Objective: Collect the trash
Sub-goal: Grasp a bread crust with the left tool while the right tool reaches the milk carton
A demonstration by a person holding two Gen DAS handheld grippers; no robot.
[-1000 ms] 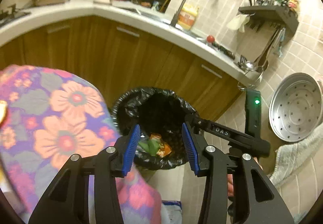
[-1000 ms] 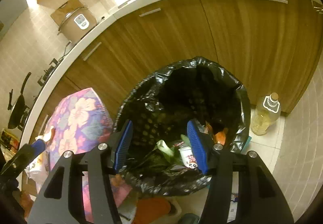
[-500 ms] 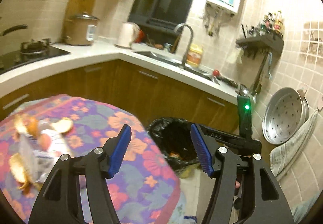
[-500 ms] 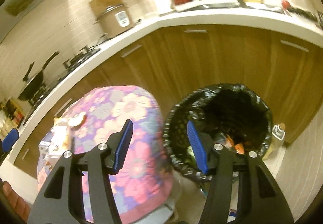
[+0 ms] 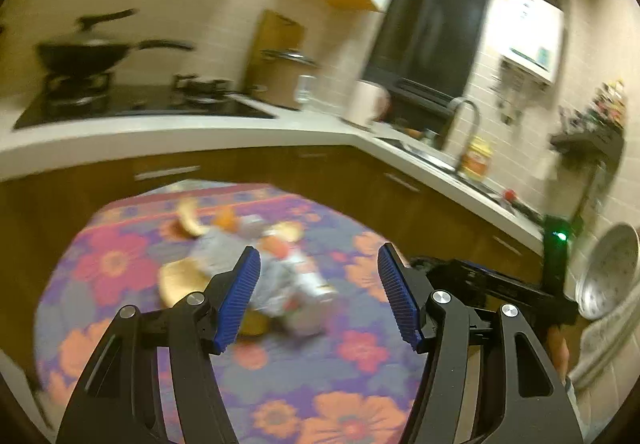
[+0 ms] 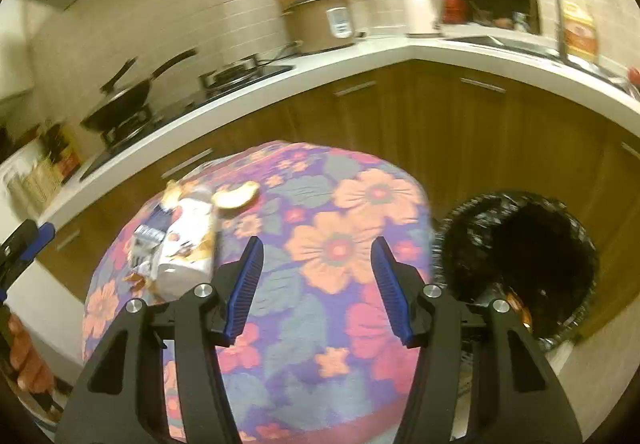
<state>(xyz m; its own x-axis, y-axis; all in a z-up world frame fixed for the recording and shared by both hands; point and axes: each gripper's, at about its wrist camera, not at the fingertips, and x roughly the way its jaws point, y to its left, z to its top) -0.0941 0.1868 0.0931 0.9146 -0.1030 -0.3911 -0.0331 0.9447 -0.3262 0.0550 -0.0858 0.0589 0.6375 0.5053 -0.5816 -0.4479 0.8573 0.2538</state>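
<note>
A pile of trash (image 5: 256,264) lies on a round table with a purple flowered cloth (image 5: 352,360): blurred wrappers, a carton and orange peels. In the right wrist view the white carton (image 6: 188,248) and a peel (image 6: 236,198) lie on the far left of the cloth (image 6: 340,244). My left gripper (image 5: 318,300) is open and empty above the pile. My right gripper (image 6: 316,286) is open and empty above the cloth's middle. The black-lined trash bin (image 6: 520,264) stands on the floor right of the table, with scraps inside.
Wooden cabinets under a white counter (image 6: 360,56) curve behind the table. A wok (image 5: 88,54) sits on the stove, a rice cooker (image 6: 320,20) and kettle (image 5: 370,104) on the counter. A metal steamer tray (image 5: 608,272) leans at the right wall.
Both grippers have swung away from the bin to the table. The left now looks down on the trash pile; the right is over the cloth with the bin off to its right.
</note>
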